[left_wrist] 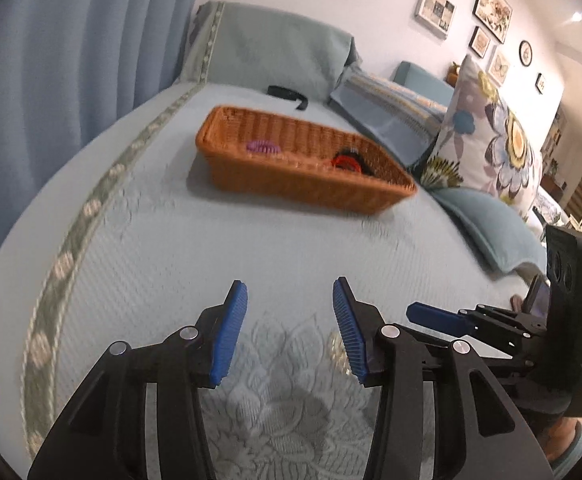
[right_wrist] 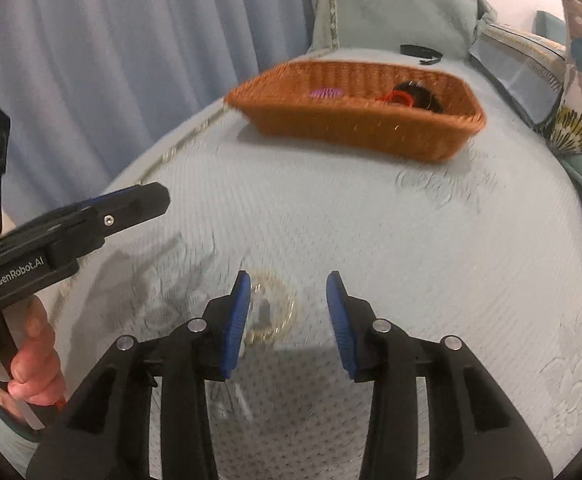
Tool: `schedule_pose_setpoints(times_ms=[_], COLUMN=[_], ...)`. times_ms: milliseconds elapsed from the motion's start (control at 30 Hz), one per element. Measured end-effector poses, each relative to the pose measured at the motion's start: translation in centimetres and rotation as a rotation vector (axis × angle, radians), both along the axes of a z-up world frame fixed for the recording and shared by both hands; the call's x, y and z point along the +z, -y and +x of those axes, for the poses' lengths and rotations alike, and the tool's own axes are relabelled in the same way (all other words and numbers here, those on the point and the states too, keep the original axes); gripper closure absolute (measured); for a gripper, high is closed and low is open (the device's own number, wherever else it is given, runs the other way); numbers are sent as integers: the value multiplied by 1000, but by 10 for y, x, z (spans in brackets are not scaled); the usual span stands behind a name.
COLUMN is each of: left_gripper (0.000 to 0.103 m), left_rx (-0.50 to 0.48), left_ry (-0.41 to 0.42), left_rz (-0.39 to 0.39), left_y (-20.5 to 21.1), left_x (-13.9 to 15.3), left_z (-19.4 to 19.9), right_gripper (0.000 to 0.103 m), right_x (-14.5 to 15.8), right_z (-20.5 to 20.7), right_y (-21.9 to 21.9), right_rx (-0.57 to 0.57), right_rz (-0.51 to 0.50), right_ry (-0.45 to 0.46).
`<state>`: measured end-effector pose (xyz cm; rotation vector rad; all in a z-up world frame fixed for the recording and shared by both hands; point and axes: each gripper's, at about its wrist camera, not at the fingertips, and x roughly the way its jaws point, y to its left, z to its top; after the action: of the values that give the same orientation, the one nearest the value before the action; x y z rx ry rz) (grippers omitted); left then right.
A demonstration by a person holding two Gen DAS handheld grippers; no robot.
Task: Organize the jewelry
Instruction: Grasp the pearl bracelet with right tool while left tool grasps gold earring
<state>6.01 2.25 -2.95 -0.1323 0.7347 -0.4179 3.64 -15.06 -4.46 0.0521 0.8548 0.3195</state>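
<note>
An orange wicker basket sits on the pale blue bedspread. Inside lie a purple piece and a red and black piece. A pale beaded bracelet lies on the bedspread just ahead of my right gripper, close to its left finger. A bit of it shows in the left wrist view. My right gripper is open and empty. My left gripper is open and empty, low over the bedspread, well short of the basket.
A black strap lies behind the basket by the pillow. A floral cushion and a blue cushion lie to the right. A blue curtain hangs on the left.
</note>
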Motion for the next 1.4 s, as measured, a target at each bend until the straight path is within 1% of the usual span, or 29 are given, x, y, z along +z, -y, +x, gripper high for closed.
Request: schedule_pose_setpoints(times_ms=[133,200,333,400,500,600,700,800,867,1000,1133,1167,1200,1233,1267,1300,1333,1400], left_gripper=[60,60,60,60,61,61,61,61,61,61,61,62,67,76,80,88,92,94], left_rx=[0,1,-2,-7,-19,-21,-36,-99,-140,-190,-225,-229,-230,-236,-237,-238,-230,-224], left_ry=[-23,-39,-59,-66,-79,-80,-88,-116,-114,-73,-51,-44,-38,-32,-30,-27,-26,-29], left_rz=[-25,-25,-25,-33,-60,-55,-61,-64,-23,102,162,177,191,200,206,212,218,204], left_y=[-3,-3,-2,-1,-2,-1,2,13,26,53,65,67,69,71,69,70,70,67], left_x=[-14,-21,-29,-30,-31,-32,-34,-39,-41,-44,-46,-47,-47,-48,-48,-48,-49,-47], left_z=[-1,2,6,6,7,7,7,7,4,-5,-12,-12,-13,-15,-16,-16,-16,-15], right_gripper=[74,80,84,95,96,96,96,96,96,96,96,96,95,95,94,94,94,94], right_x=[-10,-16,-24,-24,-20,-9,2,7,3,-11,-22,-22,-22,-22,-23,-23,-23,-22], right_z=[-2,-1,-1,0,-1,-3,-5,-2,5,16,19,19,18,18,18,19,18,18], right_y=[-4,-5,-11,-15,-16,-11,-6,8,23,51,61,61,60,61,62,62,64,68], right_rx=[7,11,10,15,22,27,10,-42,-96,-188,-210,-209,-207,-208,-207,-204,-203,-208], right_rz=[-13,-10,-42,-70,-63,-20,-9,-18,-28,-21,-6,-6,-7,-4,4,13,20,43], right_ry=[-12,-24,-24,-17,3,39,78,87,62,-9,-42,-41,-39,-40,-45,-45,-46,-53])
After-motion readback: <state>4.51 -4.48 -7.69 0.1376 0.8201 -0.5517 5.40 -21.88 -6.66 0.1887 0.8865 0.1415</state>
